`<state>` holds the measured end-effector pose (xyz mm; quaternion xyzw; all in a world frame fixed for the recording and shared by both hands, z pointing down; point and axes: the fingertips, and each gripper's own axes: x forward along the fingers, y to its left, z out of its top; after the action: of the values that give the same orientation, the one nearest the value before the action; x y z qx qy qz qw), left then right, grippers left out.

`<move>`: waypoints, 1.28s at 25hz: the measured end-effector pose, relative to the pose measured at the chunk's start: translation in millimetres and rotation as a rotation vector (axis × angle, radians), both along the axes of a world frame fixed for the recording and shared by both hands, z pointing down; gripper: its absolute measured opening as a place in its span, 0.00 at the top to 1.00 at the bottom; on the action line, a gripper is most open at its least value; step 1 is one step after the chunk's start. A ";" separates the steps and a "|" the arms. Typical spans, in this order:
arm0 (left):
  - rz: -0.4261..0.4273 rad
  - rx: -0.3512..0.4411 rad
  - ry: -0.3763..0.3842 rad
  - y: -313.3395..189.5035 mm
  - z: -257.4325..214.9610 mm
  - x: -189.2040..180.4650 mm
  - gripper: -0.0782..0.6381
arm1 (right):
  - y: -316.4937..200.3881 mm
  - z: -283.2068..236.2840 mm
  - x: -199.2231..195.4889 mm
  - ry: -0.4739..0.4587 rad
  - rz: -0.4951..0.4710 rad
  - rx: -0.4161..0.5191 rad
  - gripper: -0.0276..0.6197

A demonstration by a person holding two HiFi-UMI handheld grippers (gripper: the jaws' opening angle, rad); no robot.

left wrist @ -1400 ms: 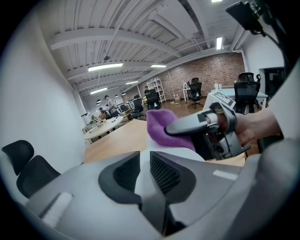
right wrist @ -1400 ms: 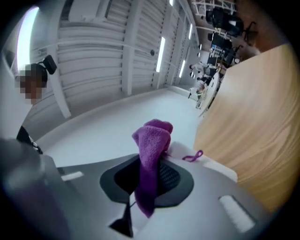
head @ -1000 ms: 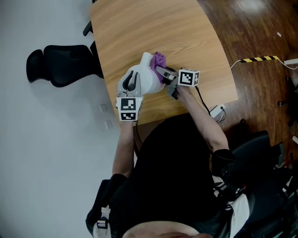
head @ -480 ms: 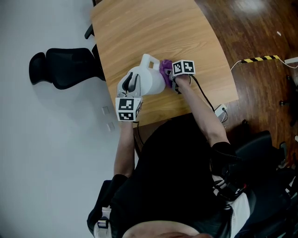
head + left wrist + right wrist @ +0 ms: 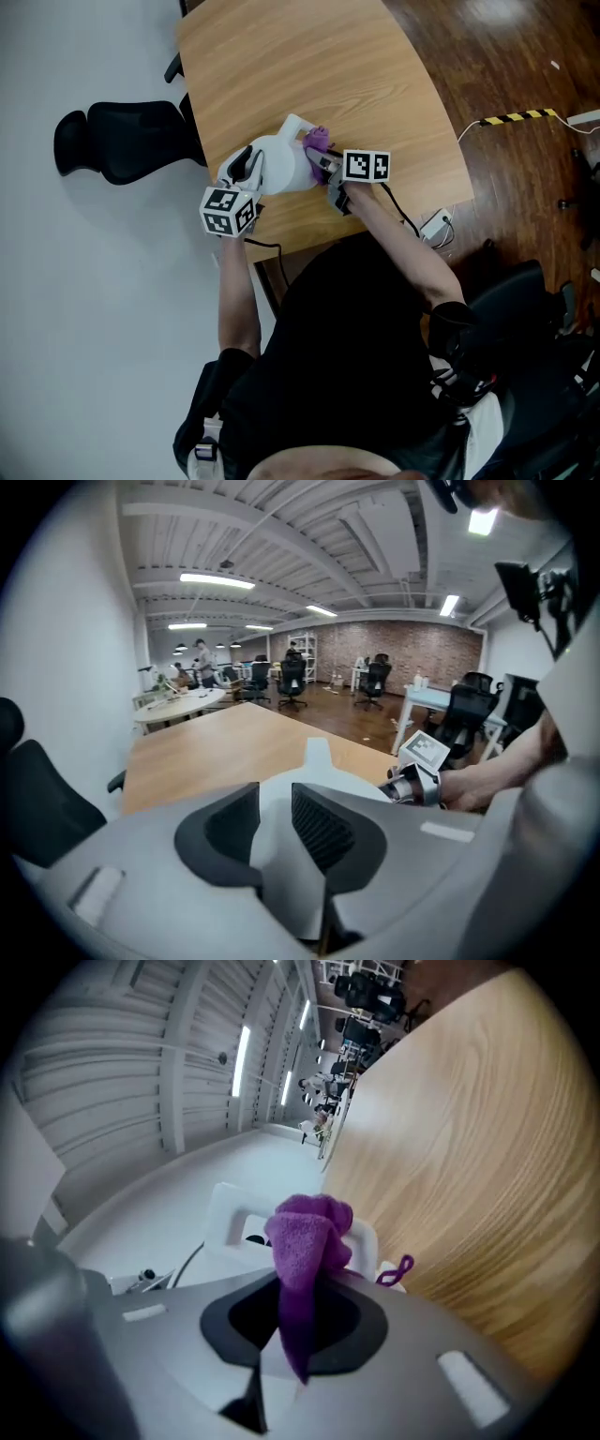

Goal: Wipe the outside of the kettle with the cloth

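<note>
A white kettle (image 5: pixel 279 163) stands near the front edge of the wooden table (image 5: pixel 281 66), its spout (image 5: pixel 294 122) pointing away from me. My left gripper (image 5: pixel 246 169) is shut on the kettle's handle (image 5: pixel 275 832), and the white plastic fills the gap between its dark pads. A purple cloth (image 5: pixel 317 141) lies against the kettle's right side. My right gripper (image 5: pixel 324 161) is shut on it. In the right gripper view the cloth (image 5: pixel 305 1237) bunches out past the fingertips, with the kettle's white body (image 5: pixel 230 1218) right behind it.
A black office chair (image 5: pixel 117 136) stands on the grey floor to the table's left. A cable with a white adapter (image 5: pixel 437 225) hangs off the table's right corner, above wooden flooring with yellow-black tape (image 5: pixel 516 117). Further desks and chairs (image 5: pixel 375 677) fill the room beyond.
The right gripper swept the cloth to the kettle's far side, then back toward me along its right side. The left gripper rolled and shifted left, and the kettle moved left with it.
</note>
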<state>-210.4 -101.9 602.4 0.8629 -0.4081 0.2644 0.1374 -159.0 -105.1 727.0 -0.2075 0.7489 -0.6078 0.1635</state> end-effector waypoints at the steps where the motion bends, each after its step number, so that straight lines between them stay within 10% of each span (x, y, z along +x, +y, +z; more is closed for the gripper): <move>1: 0.033 -0.027 0.016 -1.1 -0.9 -0.8 0.89 | 6.0 3.1 0.6 0.014 0.002 -0.002 0.88; 4: 0.019 0.014 -0.041 -6.4 -18.4 0.9 0.89 | 13.8 -8.1 17.6 -0.041 0.072 0.021 0.88; 7: -0.027 0.105 -0.093 -11.8 -35.8 19.7 0.89 | 6.2 -84.8 42.1 -0.198 0.199 0.253 0.88; 11: -0.071 0.063 -0.129 -11.7 -11.8 25.2 0.82 | 9.5 -109.2 15.8 -0.131 0.147 0.462 0.87; 14: -0.064 0.096 -0.154 -8.0 -11.8 27.6 0.84 | 7.2 -42.9 10.5 -0.033 0.168 0.332 0.88; 20: -0.055 0.160 -0.183 -2.4 -13.5 35.4 0.84 | 6.0 99.4 9.7 0.094 0.126 -0.234 0.88; 24: -0.055 0.167 -0.195 -3.3 -16.6 33.9 0.84 | 1.4 102.0 14.0 0.102 0.074 -0.308 0.88; 32: -0.055 0.199 -0.226 -10.3 -26.0 31.6 0.85 | -6.7 -153.0 57.1 -0.155 0.237 0.429 0.88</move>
<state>-178.9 -112.2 576.4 0.8254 -0.4688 0.3143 0.0116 -102.0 -111.7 573.9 -0.2072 0.8162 -0.4259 0.3310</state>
